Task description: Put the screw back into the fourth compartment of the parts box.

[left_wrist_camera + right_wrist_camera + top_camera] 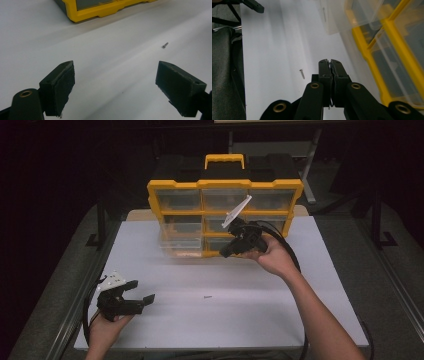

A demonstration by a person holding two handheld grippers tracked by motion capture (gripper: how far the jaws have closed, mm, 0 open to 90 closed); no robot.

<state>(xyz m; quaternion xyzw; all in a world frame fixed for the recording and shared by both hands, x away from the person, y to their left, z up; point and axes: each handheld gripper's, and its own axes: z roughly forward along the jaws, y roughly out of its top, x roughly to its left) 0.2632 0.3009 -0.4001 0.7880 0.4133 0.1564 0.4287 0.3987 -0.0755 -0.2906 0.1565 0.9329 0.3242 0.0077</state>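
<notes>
step: right gripper [226, 253] pinched empty before yellow drawer organizer [225, 184] | left gripper [141, 291] wide | next: fetch screw [207, 296] lying before organizer

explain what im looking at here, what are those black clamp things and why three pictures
A person holds a hand tool with black tongs in each hand. The high view looks down on a white table. The other two pictures come from cameras riding on each tool. The left tongs are open, holding nothing. The right tongs are shut, with nothing visible between them, raised in front of a yellow-framed organiser of clear plastic drawers; one clear drawer sticks out, blurred. A small metal screw lies loose on the table.
</notes>
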